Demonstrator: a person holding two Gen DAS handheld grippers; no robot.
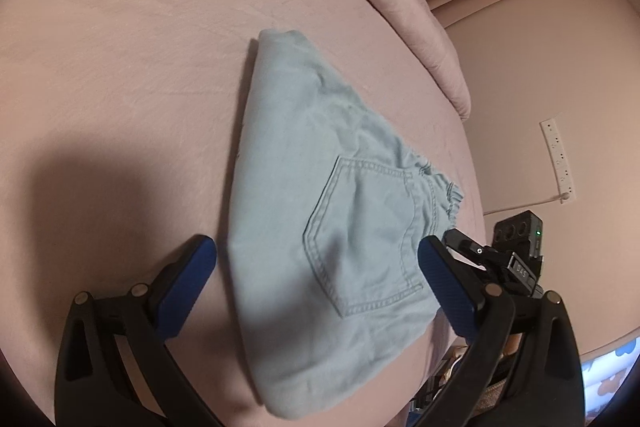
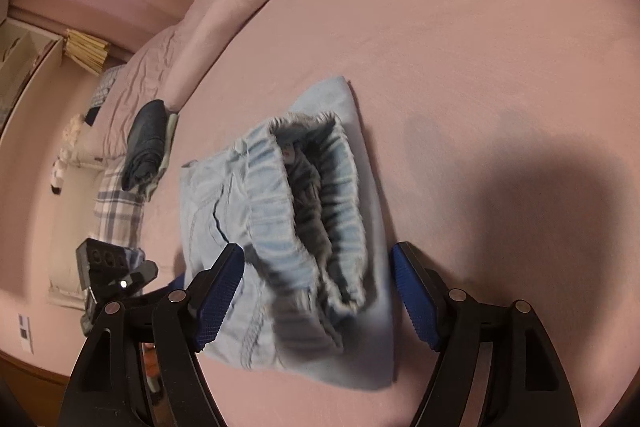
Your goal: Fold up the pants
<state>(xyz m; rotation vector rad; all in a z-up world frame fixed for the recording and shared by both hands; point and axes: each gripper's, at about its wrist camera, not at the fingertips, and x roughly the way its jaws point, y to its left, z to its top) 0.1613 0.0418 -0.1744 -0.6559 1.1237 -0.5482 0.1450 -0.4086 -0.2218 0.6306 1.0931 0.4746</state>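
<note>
Light blue denim pants (image 1: 316, 211) lie folded into a compact bundle on the pink bed sheet (image 1: 120, 67), back pocket (image 1: 360, 235) facing up. My left gripper (image 1: 318, 251) is open just above them, its blue pads (image 1: 188, 287) on either side, holding nothing. In the right wrist view the pants (image 2: 288, 227) show their elastic waistband opening (image 2: 316, 195) toward the camera. My right gripper (image 2: 316, 267) is open, hovering over the waistband end, empty. The other gripper's body shows at the edge of each view (image 1: 516, 255) (image 2: 108, 267).
A pink rolled duvet (image 1: 400, 7) runs along the far side of the bed. A dark folded garment (image 2: 146, 143) lies on a plaid cloth (image 2: 120, 207) near the bed's edge. A power strip (image 1: 558, 163) hangs on the wall.
</note>
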